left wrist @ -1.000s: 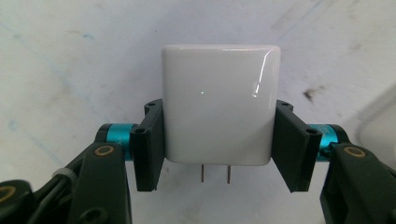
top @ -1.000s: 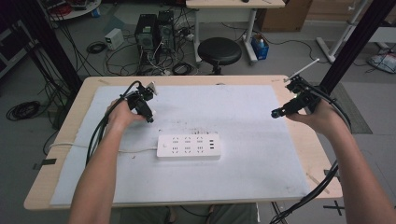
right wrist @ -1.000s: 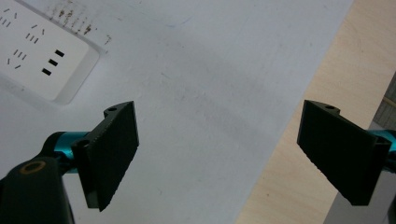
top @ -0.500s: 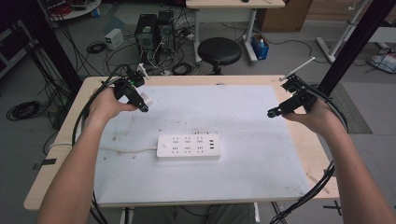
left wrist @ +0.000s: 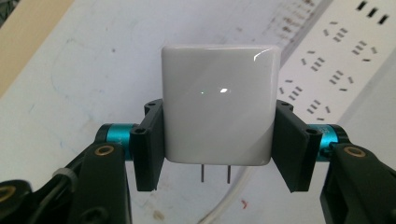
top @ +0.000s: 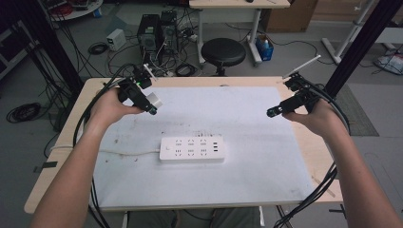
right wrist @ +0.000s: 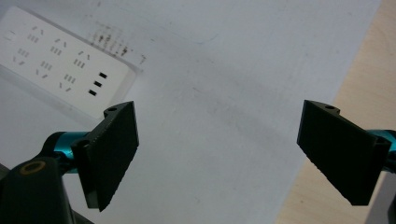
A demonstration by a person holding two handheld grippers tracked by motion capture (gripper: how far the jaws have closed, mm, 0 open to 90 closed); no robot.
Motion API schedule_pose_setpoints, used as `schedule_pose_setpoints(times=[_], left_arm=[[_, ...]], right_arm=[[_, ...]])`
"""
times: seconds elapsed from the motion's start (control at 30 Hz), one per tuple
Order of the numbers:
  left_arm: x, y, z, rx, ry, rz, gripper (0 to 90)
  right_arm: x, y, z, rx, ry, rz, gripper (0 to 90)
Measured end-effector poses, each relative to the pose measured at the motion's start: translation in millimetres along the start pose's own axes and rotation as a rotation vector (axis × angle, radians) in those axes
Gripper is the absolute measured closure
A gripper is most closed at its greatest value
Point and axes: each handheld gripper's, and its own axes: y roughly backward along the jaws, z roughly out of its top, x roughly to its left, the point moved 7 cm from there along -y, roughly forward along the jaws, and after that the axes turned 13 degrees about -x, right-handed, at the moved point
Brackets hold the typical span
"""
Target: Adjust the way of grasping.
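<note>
Fingers (left wrist: 148,148) of the left gripper (left wrist: 217,140) clamp a white charger (left wrist: 218,100) by its two sides; we note its two prongs pointing back toward the camera. We see it held above the white mat (top: 247,175), up and left of the power strip (top: 191,149). Right gripper (right wrist: 219,149) stands wide apart, holding nothing.

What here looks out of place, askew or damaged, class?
Nothing is damaged or spilled. The white mat carries dark smudges above the power strip. The left gripper holds the charger squarely, prongs down.
</note>
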Motion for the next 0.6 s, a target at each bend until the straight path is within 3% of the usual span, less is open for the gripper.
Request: schedule_pose_setpoints(times=[0.33,0.6], left_arm=[[-31.6,2.0,18.5,-0.102,-0.099,-0.118,42.2],[-68.9,-2.1,42.8,-0.221,-0.198,-0.246,42.2]], right_arm=[[19.5,-10.3,9.2,-0.024,-0.151,0.142,12.2],[42.9,-13.5,13.6,-0.038,-0.331,0.308,12.3]])
